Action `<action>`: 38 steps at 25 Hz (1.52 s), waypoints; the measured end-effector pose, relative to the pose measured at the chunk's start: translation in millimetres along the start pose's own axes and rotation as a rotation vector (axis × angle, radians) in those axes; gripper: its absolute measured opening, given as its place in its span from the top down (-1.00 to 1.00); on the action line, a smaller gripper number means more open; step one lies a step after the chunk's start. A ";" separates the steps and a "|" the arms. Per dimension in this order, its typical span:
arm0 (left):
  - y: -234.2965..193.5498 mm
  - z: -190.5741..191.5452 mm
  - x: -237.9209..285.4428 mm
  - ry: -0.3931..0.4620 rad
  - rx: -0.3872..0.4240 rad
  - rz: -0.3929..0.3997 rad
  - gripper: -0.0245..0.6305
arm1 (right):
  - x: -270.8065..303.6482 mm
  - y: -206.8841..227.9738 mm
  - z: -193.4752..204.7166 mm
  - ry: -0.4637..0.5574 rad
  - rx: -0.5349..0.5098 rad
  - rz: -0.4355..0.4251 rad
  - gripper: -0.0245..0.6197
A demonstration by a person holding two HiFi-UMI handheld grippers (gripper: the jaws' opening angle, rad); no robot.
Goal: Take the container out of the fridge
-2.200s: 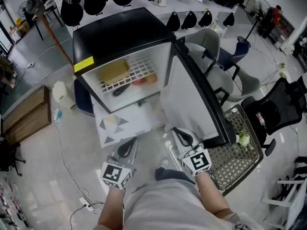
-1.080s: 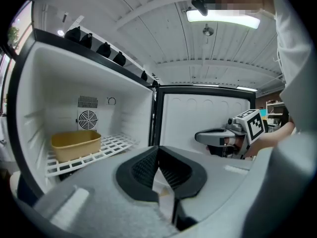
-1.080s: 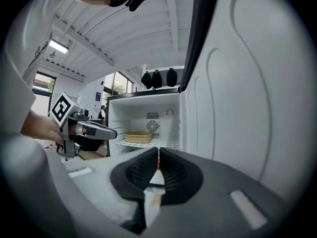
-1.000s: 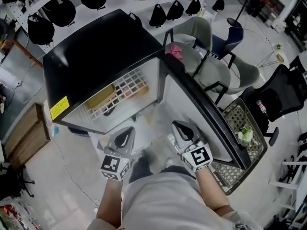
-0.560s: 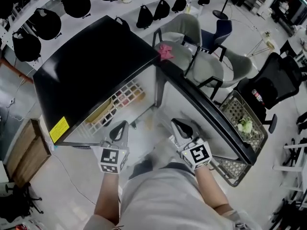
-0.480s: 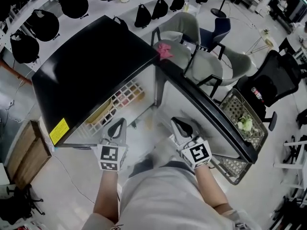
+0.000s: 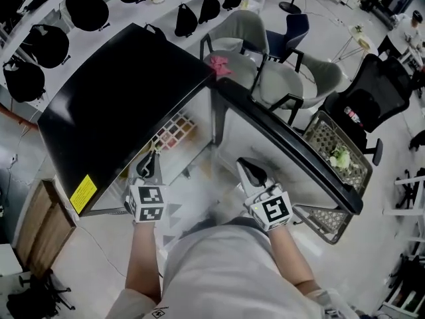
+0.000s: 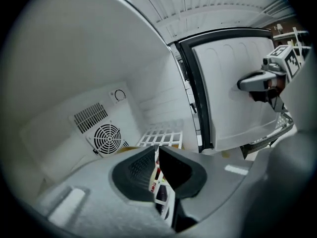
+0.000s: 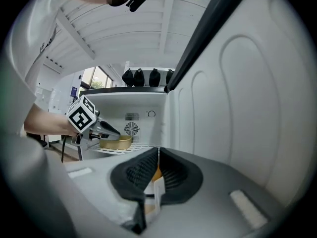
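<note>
Left gripper [image 7: 150,161]: reaches inside the fridge [image 7: 119,88], jaws all but closed with nothing between them.
Right gripper [image 7: 247,167]: jaws together, holding nothing, just beside the open door [image 7: 285,155] at 1 o'clock.
Container [image 9: 118,143]: yellow, on the wire shelf [image 8: 161,135] at the left gripper's tip; contact cannot be told. It sits at 9 o'clock in the right gripper view.
Risk one: closed jaws pushed at the rim would likely shove the container deeper or tip it.
Risk two: the unheld door could swing onto the arm.

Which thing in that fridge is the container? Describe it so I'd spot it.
Look inside the open black-topped fridge, at its white wire shelf. Just below the round fan grille sits the shallow yellow container; it is the only round, yellow thing visible there.
</note>
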State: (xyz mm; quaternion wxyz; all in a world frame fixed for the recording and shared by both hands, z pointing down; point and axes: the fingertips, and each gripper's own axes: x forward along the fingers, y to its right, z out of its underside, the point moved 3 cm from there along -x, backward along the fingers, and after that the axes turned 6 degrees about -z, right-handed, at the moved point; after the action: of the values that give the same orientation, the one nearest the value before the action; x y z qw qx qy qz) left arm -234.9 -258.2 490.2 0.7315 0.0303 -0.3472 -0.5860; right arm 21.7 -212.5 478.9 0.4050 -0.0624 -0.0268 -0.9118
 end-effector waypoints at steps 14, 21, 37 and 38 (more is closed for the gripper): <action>-3.3 23.2 42.4 -0.189 0.231 0.039 0.55 | -9.8 -4.1 1.4 -0.011 -0.003 0.065 0.89; -1.3 31.8 49.7 -0.248 0.334 0.042 0.58 | -11.7 -4.8 -1.8 -0.002 0.001 0.068 0.89; 27.2 17.6 22.2 -0.202 0.255 0.087 0.88 | -25.8 6.9 -1.5 -0.005 -0.015 0.028 0.89; 29.2 13.0 17.7 -0.187 0.239 0.091 0.88 | -26.9 7.5 -1.4 -0.008 -0.018 0.022 0.89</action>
State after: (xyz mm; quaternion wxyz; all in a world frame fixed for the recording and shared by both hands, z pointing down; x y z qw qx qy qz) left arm -216.2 -259.9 521.6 0.7131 0.0466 -0.4820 -0.5069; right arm 45.0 -197.9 473.8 0.4144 -0.0702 -0.0194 -0.9072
